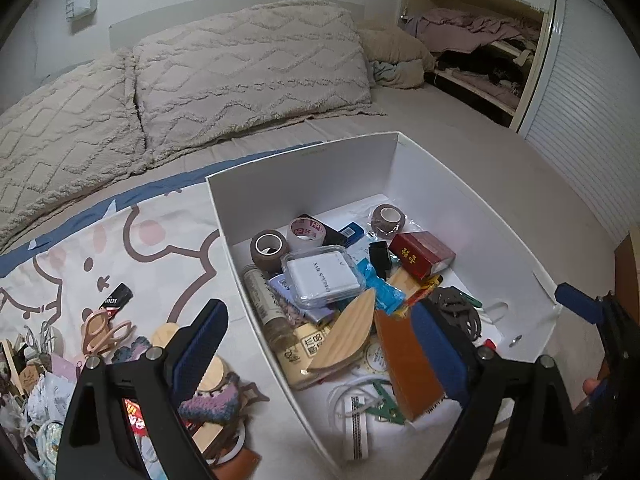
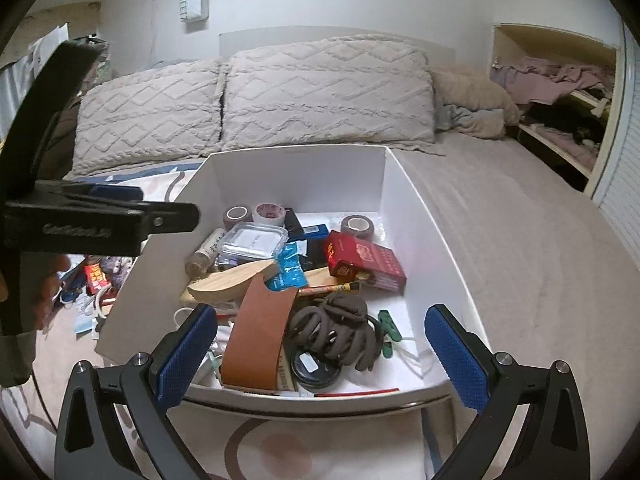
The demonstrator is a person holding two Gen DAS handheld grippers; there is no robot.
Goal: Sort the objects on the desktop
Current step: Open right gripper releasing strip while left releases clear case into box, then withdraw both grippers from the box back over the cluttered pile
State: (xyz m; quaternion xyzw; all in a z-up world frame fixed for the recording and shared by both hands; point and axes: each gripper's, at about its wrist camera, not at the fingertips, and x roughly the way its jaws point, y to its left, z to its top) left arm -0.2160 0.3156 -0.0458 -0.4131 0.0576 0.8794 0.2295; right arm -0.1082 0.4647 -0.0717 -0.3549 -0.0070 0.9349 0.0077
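Note:
A white box (image 1: 304, 168) (image 2: 408, 184) sits on the bed, full of small objects: tape rolls (image 1: 306, 234), a red carton (image 1: 422, 254) (image 2: 364, 260), a clear case (image 1: 324, 278), a wooden leaf-shaped piece (image 1: 346, 330) (image 2: 230, 282), a brown leather piece (image 1: 406, 364) (image 2: 258, 332) and a coiled brown cord (image 2: 338, 330). My left gripper (image 1: 320, 356) is open and empty, straddling the box's left wall. My right gripper (image 2: 320, 356) is open and empty above the box's near edge. The left gripper's body (image 2: 96, 216) shows at left in the right wrist view.
A pile of loose objects lies left of the box on a cartoon-print cloth (image 1: 132, 248): pink scissors (image 1: 102, 330), a black battery (image 1: 116, 300), a crocheted piece (image 1: 212, 404), round wooden pieces (image 1: 216, 376). Pillows (image 1: 248, 68) lie behind; a wardrobe (image 1: 480, 52) stands at right.

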